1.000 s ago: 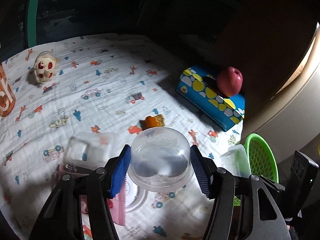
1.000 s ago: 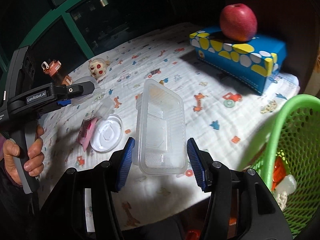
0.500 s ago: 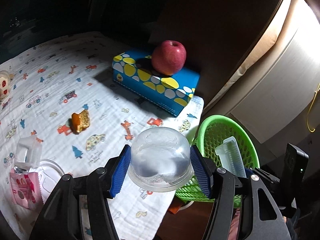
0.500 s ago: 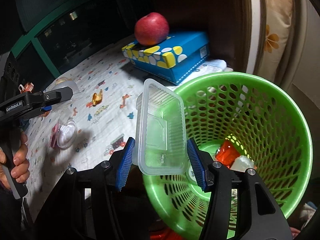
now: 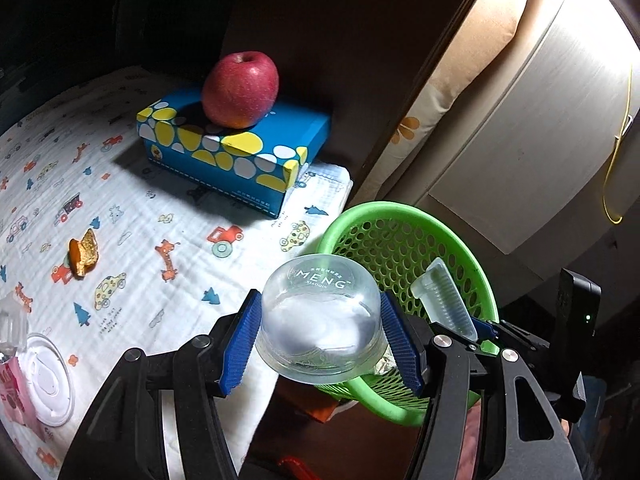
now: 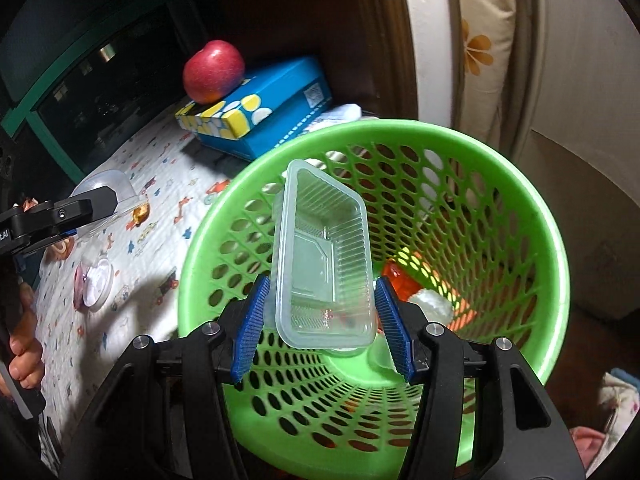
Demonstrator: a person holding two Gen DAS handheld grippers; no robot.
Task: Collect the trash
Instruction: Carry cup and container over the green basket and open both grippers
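My left gripper (image 5: 320,338) is shut on a clear round plastic cup (image 5: 320,320), held at the table's edge beside the green mesh basket (image 5: 404,216). My right gripper (image 6: 324,322) is shut on a clear rectangular plastic tray (image 6: 324,256), held over the open basket (image 6: 552,240). The tray also shows in the left wrist view (image 5: 444,296) above the basket rim. Red and white trash (image 6: 416,292) lies at the basket's bottom. A white round lid (image 5: 46,380), a pink wrapper (image 5: 10,396) and an orange scrap (image 5: 84,254) lie on the printed cloth.
A blue and yellow tissue box (image 5: 236,156) with a red apple (image 5: 240,90) on it stands at the table's back right. A dark panel and a pale cabinet (image 5: 520,140) rise behind the basket. The basket stands below the table's right edge.
Both grippers swung right from the table toward the basket. The right one carried the tray from above the cloth to over the basket; the left brought the cup to the table's edge.
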